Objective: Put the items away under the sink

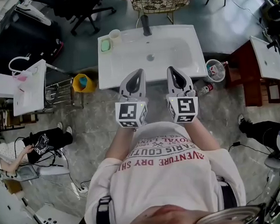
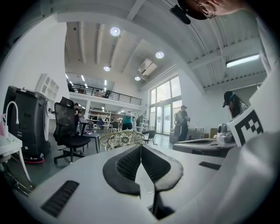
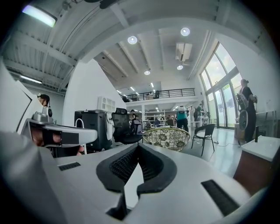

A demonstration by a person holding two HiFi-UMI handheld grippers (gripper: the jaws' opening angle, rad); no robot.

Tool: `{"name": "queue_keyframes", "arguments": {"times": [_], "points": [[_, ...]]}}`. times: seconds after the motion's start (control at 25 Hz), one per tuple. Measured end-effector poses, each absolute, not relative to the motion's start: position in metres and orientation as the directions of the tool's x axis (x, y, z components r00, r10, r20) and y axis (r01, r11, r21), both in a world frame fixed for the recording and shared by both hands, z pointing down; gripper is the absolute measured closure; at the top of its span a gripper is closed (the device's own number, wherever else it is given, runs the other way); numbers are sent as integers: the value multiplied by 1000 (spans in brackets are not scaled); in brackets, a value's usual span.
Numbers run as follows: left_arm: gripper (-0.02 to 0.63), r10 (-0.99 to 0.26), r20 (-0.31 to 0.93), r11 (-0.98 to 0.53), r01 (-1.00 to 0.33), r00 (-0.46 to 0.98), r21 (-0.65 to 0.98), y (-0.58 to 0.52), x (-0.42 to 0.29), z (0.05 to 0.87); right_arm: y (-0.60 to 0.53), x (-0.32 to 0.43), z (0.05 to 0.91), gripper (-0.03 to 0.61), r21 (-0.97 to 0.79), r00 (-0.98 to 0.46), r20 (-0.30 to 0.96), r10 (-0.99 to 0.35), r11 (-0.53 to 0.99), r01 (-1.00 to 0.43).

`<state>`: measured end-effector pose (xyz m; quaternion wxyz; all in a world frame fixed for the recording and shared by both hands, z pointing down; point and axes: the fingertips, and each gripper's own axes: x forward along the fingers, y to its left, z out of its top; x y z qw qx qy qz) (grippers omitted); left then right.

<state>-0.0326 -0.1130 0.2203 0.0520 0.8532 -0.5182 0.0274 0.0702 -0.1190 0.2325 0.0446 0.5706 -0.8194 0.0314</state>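
Observation:
I hold both grippers side by side at chest height, pointing roughly level over the front edge of a white sink (image 1: 129, 63). My left gripper (image 1: 139, 72) is shut with nothing in it, its black pads meeting at the tip (image 2: 141, 145). My right gripper (image 1: 170, 69) is likewise shut and empty (image 3: 138, 145). On the floor left of the sink stands a yellow bucket (image 1: 83, 82). To the right sit a clear round container (image 1: 215, 70) and a small bottle (image 1: 205, 89). A green soap dish (image 1: 105, 45) and a cup (image 1: 115, 36) rest on the sink's back left corner.
A black faucet (image 1: 146, 25) stands at the sink's back. Behind it is a patterned wire chair (image 1: 158, 3), also ahead of the gripper cameras (image 2: 121, 139) (image 3: 166, 135). A metal rack (image 1: 59, 93) stands at the left; a person sits on the floor (image 1: 45, 142).

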Motion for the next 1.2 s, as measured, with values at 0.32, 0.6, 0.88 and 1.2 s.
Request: {"name": "queue_keyframes", "arguments": {"times": [0.32,0.6,0.88,1.2], "points": [[591,-873,81,-477,-877,481,59,-112,-38,206,-120,64,223,554,-10,-344,119,-931,345,-938],[591,-882,75,-457,-884,465,102,-113,-43,206,-122,64,221,554,-12,-362,117,-925,363,-932],[591,-891,73,-439,-891,449,118,-113,-38,208,-120,71,222,554,2,-379,124,-917,382,-924],[591,-893,88,-431,-894,442,121,-115,-36,215,-122,74,226,554,5,-388,135,-912,392,-920]]}}
